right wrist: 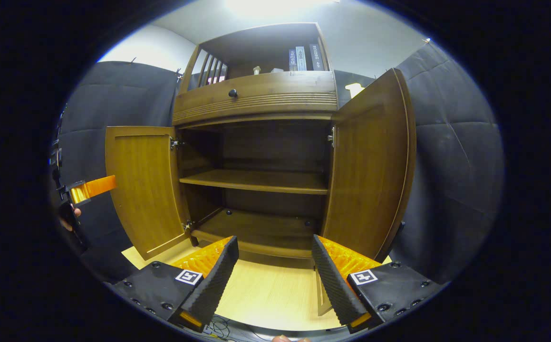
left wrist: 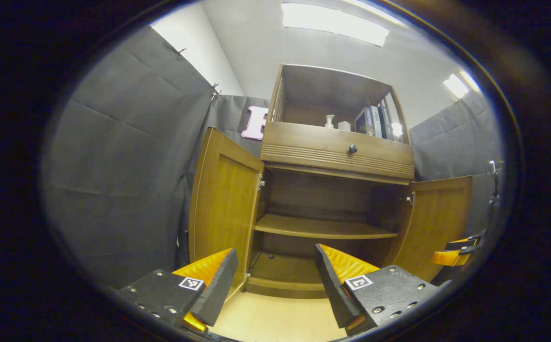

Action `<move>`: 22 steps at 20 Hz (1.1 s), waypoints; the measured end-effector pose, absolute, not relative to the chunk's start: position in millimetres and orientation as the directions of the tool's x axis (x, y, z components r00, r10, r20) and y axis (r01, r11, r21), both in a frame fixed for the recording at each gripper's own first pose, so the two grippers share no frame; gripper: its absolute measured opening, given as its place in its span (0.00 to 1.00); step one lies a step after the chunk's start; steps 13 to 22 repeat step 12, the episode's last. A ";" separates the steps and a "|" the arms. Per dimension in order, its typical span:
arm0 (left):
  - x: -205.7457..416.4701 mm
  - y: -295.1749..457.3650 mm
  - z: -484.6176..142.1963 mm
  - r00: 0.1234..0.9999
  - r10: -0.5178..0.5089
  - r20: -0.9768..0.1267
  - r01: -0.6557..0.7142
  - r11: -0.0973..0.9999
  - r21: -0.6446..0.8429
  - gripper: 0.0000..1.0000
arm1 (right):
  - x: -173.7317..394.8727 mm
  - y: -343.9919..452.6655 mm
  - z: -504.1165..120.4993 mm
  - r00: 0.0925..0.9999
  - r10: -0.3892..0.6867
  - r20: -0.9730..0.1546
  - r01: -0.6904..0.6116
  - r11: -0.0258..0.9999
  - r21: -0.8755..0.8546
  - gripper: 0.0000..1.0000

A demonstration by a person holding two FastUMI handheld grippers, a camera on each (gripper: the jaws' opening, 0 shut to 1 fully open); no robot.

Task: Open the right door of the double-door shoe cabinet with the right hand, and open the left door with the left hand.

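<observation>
Facing the shoe cabinet at the centre of both views, we see its left door and right door swung wide, baring the shelf inside. We hold the left gripper and right gripper low in frame, jaws spread apart, gripping nothing, clear of the doors.

- A pale wood floor fills the lower centre of the right gripper view.
- The shoe cabinet stands directly on it, at centre frame.
</observation>
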State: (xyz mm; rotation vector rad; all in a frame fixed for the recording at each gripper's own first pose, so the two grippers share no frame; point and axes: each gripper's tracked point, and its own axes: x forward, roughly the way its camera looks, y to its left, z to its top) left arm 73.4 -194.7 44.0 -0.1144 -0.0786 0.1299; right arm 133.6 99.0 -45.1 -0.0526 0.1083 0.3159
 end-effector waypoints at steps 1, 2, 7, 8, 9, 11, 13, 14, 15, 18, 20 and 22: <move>71.8 -199.5 44.5 0.988 0.139 0.069 -0.130 0.984 -0.118 0.91 | 132.5 100.2 -46.0 0.939 0.323 -0.116 -0.328 0.944 -0.030 0.96; 69.4 -205.6 45.4 0.988 0.138 0.068 -0.130 0.985 -0.112 0.91 | 131.6 101.1 -46.9 0.935 0.335 -0.113 -0.340 0.940 -0.026 0.96; 68.4 -233.2 31.4 0.995 0.095 0.007 -0.094 0.994 -0.053 0.90 | 131.4 109.3 -50.9 0.919 0.377 -0.115 -0.380 0.925 -0.008 0.96; 68.8 -237.3 29.3 0.996 0.088 0.003 -0.088 0.994 -0.060 0.90 | 132.7 109.3 -53.3 0.920 0.374 -0.120 -0.377 0.926 -0.005 0.96; 67.8 -240.2 27.1 0.997 0.080 0.001 -0.080 0.994 -0.069 0.90 | 133.9 109.9 -54.9 0.921 0.368 -0.124 -0.371 0.928 -0.001 0.96; 68.4 -240.3 19.9 0.997 0.073 -0.006 -0.073 0.994 -0.078 0.91 | 134.2 110.2 -59.0 0.924 0.355 -0.139 -0.358 0.934 0.000 0.95; 70.2 -237.2 17.1 0.997 0.075 -0.009 -0.076 0.994 -0.075 0.91 | 134.4 110.4 -60.9 0.926 0.348 -0.147 -0.352 0.936 -0.003 0.95; 70.2 -237.2 17.1 0.997 0.075 -0.009 -0.076 0.994 -0.075 0.91 | 134.4 110.4 -60.9 0.926 0.348 -0.147 -0.352 0.936 -0.003 0.95; 70.2 -237.2 17.1 0.997 0.075 -0.009 -0.076 0.994 -0.075 0.91 | 134.4 110.4 -60.9 0.926 0.348 -0.147 -0.352 0.936 -0.003 0.95; 70.2 -237.2 17.1 0.997 0.075 -0.009 -0.076 0.994 -0.075 0.91 | 134.4 110.4 -60.9 0.926 0.348 -0.147 -0.352 0.936 -0.003 0.95; 70.2 -237.2 17.1 0.997 0.075 -0.009 -0.076 0.994 -0.075 0.91 | 134.4 110.4 -60.9 0.926 0.348 -0.147 -0.352 0.936 -0.003 0.95; 70.2 -237.2 17.1 0.997 0.075 -0.009 -0.076 0.994 -0.075 0.91 | 134.4 110.4 -60.9 0.926 0.348 -0.147 -0.352 0.936 -0.003 0.95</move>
